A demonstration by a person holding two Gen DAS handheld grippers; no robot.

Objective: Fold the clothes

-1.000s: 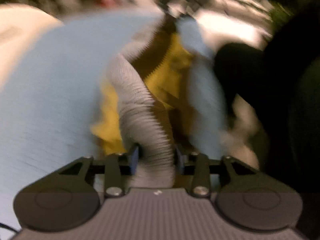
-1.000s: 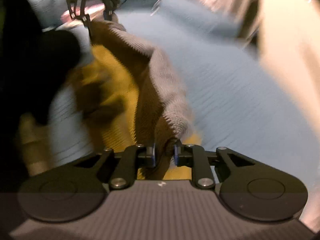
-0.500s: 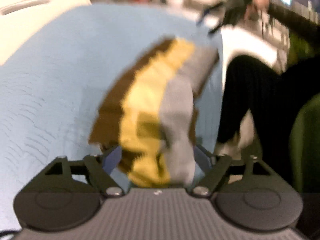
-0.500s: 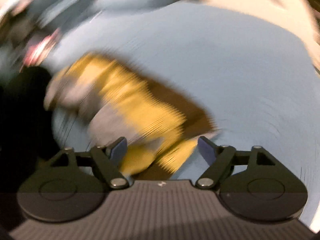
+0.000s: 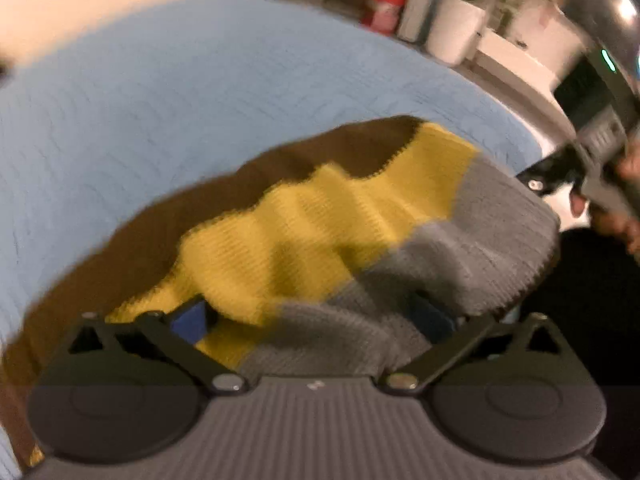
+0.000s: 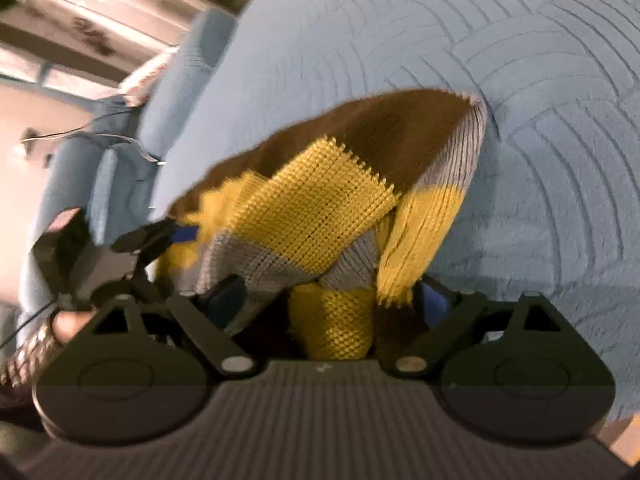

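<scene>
Sweater (image 5: 320, 236) bunched between spread tools, quilt (image 6: 540, 80) beyond

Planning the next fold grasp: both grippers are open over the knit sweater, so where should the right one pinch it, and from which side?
Judging by its pose, take the sweater at the ribbed grey edge on the far right corner. It lies flat and exposed on the blue quilt, so the right gripper can come in from the right, one finger slid beneath the hem.

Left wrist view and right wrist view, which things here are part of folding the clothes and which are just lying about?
Part of the job:
- brown, yellow and grey knitted sweater
- left gripper, open
- right gripper, open
- light blue quilted bedspread under the sweater

Lying about:
- white plant pot
- red container, blurred
</scene>
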